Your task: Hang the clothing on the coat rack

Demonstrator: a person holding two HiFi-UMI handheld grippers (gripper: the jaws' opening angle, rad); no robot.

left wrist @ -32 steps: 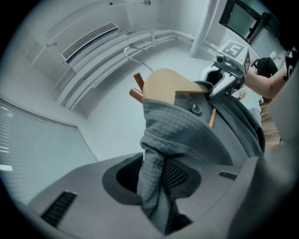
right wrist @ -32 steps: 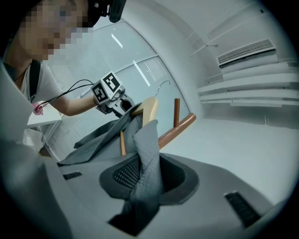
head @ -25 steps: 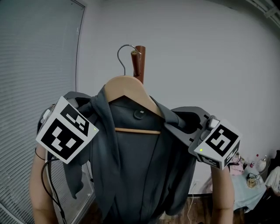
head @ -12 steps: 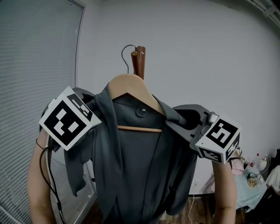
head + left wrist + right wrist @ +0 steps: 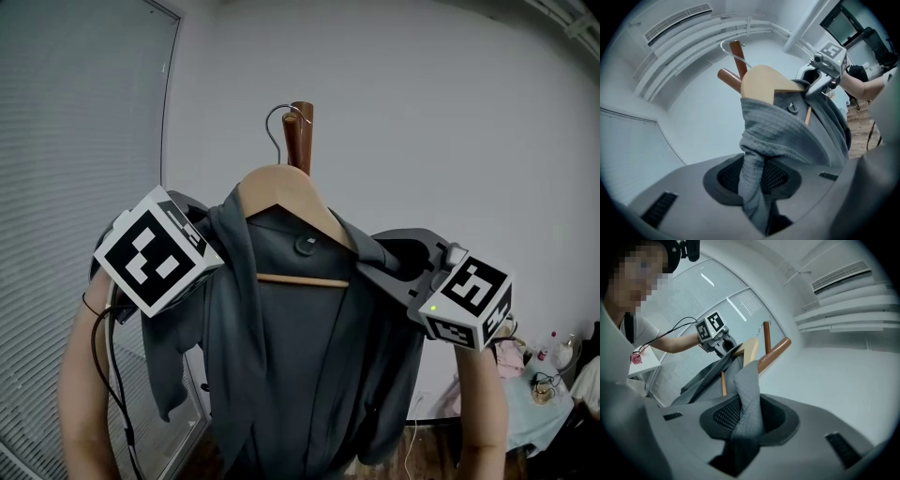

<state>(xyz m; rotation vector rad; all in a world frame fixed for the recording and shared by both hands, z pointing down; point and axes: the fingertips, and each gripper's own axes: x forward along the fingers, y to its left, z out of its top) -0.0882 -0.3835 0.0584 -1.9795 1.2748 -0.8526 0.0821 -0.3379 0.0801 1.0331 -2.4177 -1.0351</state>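
Clothing (image 5: 300, 356), a dark grey waffle-weave garment, hangs open-fronted on a wooden hanger (image 5: 281, 187) and is held up at both shoulders. The left gripper (image 5: 754, 178) has its jaws closed part-way on a bunched fold of the cloth at the hanger's left end; the fold runs down between the ribbed pads and fills the gap. The right gripper (image 5: 745, 416) pinches a similar fold at the hanger's right end, its jaws equally narrow on the fabric. In the head view each gripper's marker cube (image 5: 155, 262) sits in front of its jaws and covers the grip.

The hanger's crossbar (image 5: 300, 279) shows in the open front, with a dark button (image 5: 305, 246) just above it. Its wire hook (image 5: 277, 122) stands right at the top of the coat rack (image 5: 302, 141), a brown wooden post. The hook overlaps the post in the head view, and whether it rests on anything cannot be told. A slanted peg (image 5: 777, 351) juts from the post just beside the hanger's crown. The garment hides the rest of the post below.

A black cable (image 5: 103, 366) loops down by the person's left arm. Window blinds (image 5: 75, 187) fill the left side, a plain white wall (image 5: 450, 141) stands behind, and a cluttered table (image 5: 548, 412) sits at the lower right. An air-conditioning unit (image 5: 841, 275) is mounted high on the wall.
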